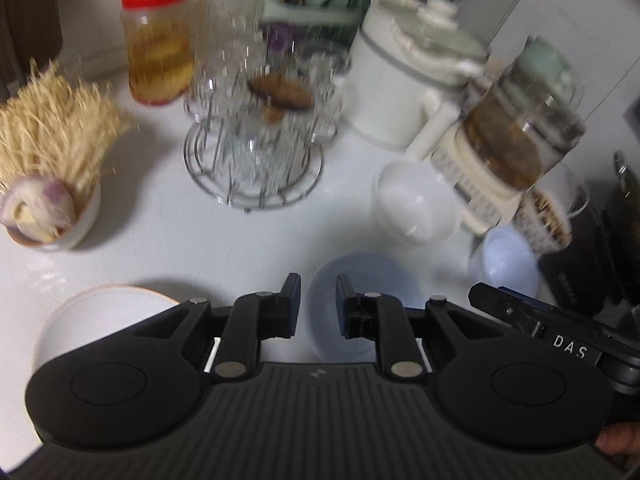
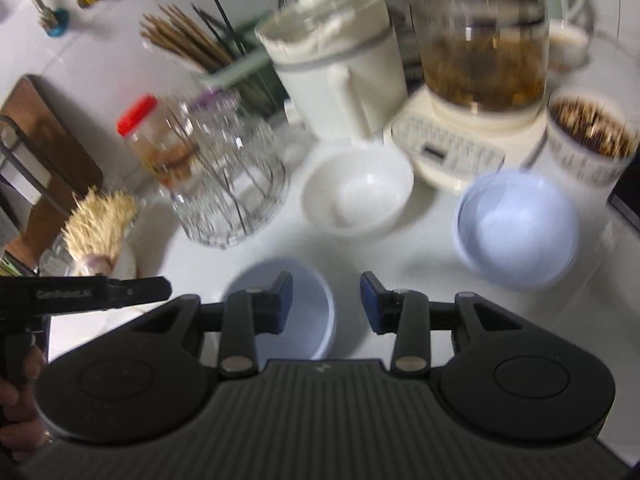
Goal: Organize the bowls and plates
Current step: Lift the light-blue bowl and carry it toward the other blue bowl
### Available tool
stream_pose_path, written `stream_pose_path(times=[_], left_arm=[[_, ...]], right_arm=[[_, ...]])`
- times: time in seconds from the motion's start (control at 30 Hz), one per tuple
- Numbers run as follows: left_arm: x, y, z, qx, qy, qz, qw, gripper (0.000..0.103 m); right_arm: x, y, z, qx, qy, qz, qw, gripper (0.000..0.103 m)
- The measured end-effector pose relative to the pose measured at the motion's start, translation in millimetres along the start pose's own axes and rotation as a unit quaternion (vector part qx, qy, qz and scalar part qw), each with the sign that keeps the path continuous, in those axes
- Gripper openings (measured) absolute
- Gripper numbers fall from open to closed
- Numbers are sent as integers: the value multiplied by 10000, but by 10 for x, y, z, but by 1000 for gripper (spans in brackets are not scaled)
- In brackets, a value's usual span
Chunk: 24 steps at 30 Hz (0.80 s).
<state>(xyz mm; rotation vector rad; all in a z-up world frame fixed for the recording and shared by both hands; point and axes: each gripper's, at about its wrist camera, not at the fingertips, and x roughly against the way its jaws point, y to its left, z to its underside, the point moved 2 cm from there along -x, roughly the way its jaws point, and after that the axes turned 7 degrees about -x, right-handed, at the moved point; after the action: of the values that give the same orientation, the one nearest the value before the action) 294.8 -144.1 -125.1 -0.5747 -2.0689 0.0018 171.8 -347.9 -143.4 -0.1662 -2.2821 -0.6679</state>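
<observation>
In the left wrist view my left gripper [image 1: 318, 306] is open and empty above a pale blue bowl [image 1: 376, 280] on the white counter. A white bowl [image 1: 416, 204] sits behind it, a second pale blue bowl [image 1: 506, 260] to the right, and a white plate [image 1: 100, 312] at lower left. In the right wrist view my right gripper [image 2: 326, 302] is open and empty; its left finger hangs over the near blue bowl [image 2: 308, 320]. The white bowl [image 2: 356, 192] is ahead and the second blue bowl [image 2: 516, 226] is to the right. Both views are blurred.
A wire rack of glasses [image 1: 256, 140], a red-lidded jar [image 1: 158, 40], a white pot [image 1: 404, 80], a glass kettle on its base [image 1: 516, 132], a cup of toothpicks [image 2: 592, 136] and a bowl with a brush and garlic [image 1: 48, 184] crowd the counter's back.
</observation>
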Motion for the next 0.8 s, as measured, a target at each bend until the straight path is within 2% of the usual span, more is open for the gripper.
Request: stream_pose_path(times=[0.23,0.4,0.47,0.8], left_arm=[[537,-139,-157,-249,-409,115,9988,21],[874,-255,-111,-437,-711,225,9963,21],[979,-317,-23,-630,-926,126,9936,21],[1030,-363,151,-790,-869,156,9930,21]], right_arm=[[451,224,-182,298,-463,-178,9983,41],[755,374,-165,488,-759,-188,9957,41],[821,416,-129,543,-904,-134,9943,41],[918,402,25,543,-1006,65,9934,41]])
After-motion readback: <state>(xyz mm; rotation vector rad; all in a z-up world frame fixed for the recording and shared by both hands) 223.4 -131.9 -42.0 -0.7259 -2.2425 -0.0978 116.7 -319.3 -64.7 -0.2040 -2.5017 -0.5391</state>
